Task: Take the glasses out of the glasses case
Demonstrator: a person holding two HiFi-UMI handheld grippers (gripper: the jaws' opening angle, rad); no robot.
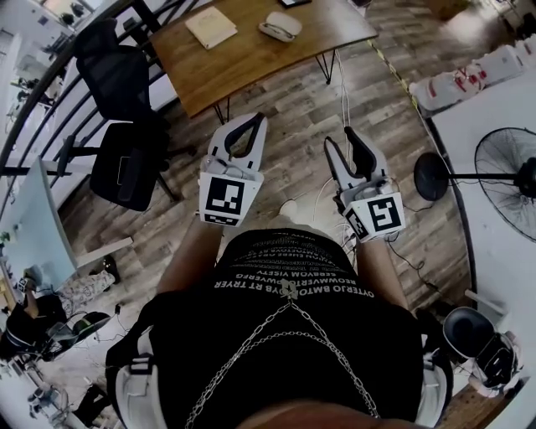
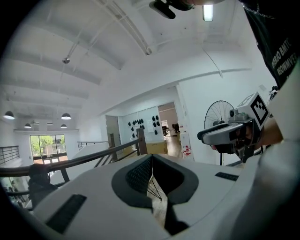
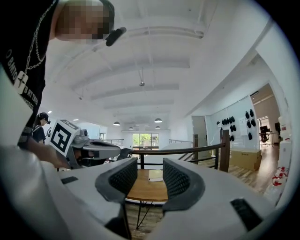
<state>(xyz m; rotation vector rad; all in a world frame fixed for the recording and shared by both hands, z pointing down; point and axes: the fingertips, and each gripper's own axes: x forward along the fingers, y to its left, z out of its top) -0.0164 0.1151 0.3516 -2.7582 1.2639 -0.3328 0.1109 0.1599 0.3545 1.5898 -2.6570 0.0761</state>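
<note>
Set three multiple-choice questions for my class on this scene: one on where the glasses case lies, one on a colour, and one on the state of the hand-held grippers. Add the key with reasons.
1. Where is the glasses case?
A. On the wooden table, near the notebook
B. On a shelf
C. Between a gripper's jaws

2. What colour is the office chair?
A. Red
B. White
C. Black

3. Which gripper has its jaws apart?
A. Left only
B. The right hand-held gripper only
C. Both

Key:
1 A: the white case lies on the tabletop, well away from both grippers.
2 C: the seat and back are black.
3 B: the right gripper view shows a gap with nothing in it, while the left hand-held gripper has its jaws meeting at the tips.
</note>
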